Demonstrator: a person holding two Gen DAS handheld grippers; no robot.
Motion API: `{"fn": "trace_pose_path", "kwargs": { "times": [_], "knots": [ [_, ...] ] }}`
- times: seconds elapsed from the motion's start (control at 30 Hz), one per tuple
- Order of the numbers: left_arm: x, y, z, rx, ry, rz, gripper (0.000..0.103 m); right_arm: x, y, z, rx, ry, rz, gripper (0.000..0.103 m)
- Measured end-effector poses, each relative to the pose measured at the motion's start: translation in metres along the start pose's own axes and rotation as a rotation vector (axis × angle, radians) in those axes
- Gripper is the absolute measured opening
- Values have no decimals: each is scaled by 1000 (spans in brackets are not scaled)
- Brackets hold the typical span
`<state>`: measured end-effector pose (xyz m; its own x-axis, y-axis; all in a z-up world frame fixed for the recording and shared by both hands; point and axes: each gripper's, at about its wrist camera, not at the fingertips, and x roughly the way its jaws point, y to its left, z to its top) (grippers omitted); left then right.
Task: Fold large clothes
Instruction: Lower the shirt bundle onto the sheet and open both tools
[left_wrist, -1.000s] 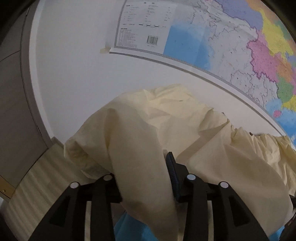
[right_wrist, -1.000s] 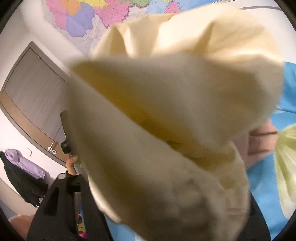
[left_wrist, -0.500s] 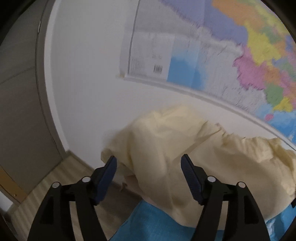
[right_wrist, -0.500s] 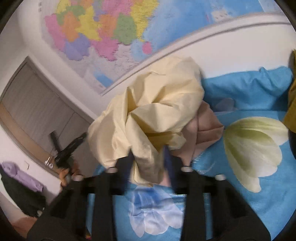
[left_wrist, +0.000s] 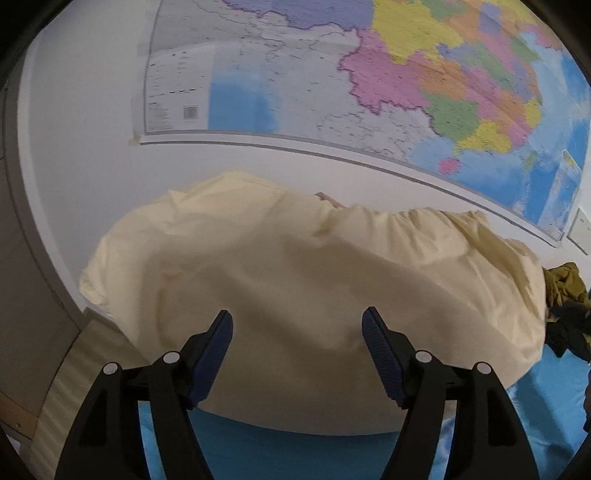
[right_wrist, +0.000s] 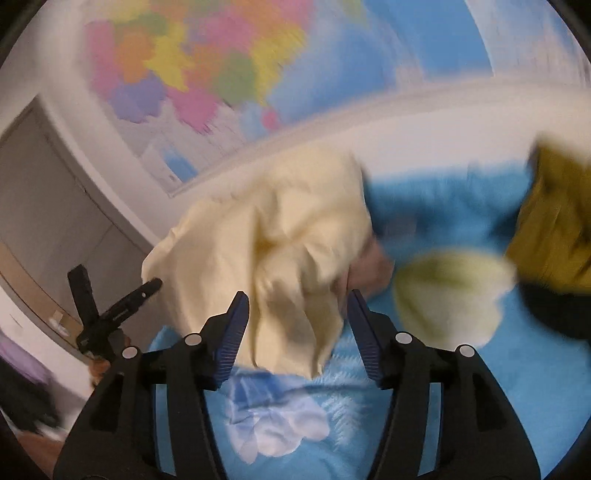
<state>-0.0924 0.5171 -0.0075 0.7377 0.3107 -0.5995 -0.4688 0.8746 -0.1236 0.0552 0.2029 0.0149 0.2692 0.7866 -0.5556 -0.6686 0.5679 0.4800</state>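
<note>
A large cream garment (left_wrist: 314, 280) lies in a rumpled heap on the blue bed sheet (left_wrist: 280, 450), against the white wall. My left gripper (left_wrist: 297, 319) hangs open just in front of the heap, with nothing between its blue pads. The right wrist view is blurred by motion. There the same cream garment (right_wrist: 273, 236) is bunched up, with a loose flap reaching toward my right gripper (right_wrist: 298, 297). Its jaws are opening and the pads do not press on the cloth. My left gripper (right_wrist: 118, 277) also shows there at the left, held in a hand.
A big coloured map (left_wrist: 406, 74) hangs on the wall above the bed. Mustard clothing (right_wrist: 554, 229) and dark clothing (left_wrist: 569, 328) lie at the right. A pink garment (right_wrist: 373, 262) peeks out beside the cream one. A grey door (right_wrist: 55, 206) and wood floor (left_wrist: 74, 369) lie left of the bed.
Both grippers have let go of the cream garment and drawn back from it. The cloth that hung over the right camera now lies bunched on the bed.
</note>
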Motion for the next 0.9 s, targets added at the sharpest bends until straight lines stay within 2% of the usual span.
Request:
{"fn": "trace_pose_path", "kwargs": {
  "times": [0.07, 0.13, 0.2, 0.27, 0.33, 0.37, 0.47, 0.7, 0.9],
  "knots": [
    [1, -7, -2, 4, 7, -17, 70, -4, 22, 2, -101, -32, 10, 57],
    [5, -16, -3, 18, 19, -24, 72, 5, 44, 1, -202, -25, 4, 56],
    [7, -23, -5, 36, 16, 8, 74, 21, 54, -4, -250, -6, -14, 54],
    [11, -30, -7, 57, 14, 31, 78, 43, 56, -8, -266, 37, 0, 46],
    [14, -34, -7, 69, 15, 48, 78, 64, 56, -8, -278, 71, -24, 45],
    [15, -35, -7, 71, 17, 53, 78, 70, 51, -7, -263, 87, -33, 39],
    [18, -38, -6, 73, 24, 67, 78, 89, 40, -2, -215, 123, -32, 37],
    [16, -42, -5, 60, 31, 87, 80, 85, 41, -5, -221, 114, -46, 40],
    [9, -48, -8, 59, 33, 83, 82, 62, 54, -7, -270, 47, -43, 44]
  ]
}}
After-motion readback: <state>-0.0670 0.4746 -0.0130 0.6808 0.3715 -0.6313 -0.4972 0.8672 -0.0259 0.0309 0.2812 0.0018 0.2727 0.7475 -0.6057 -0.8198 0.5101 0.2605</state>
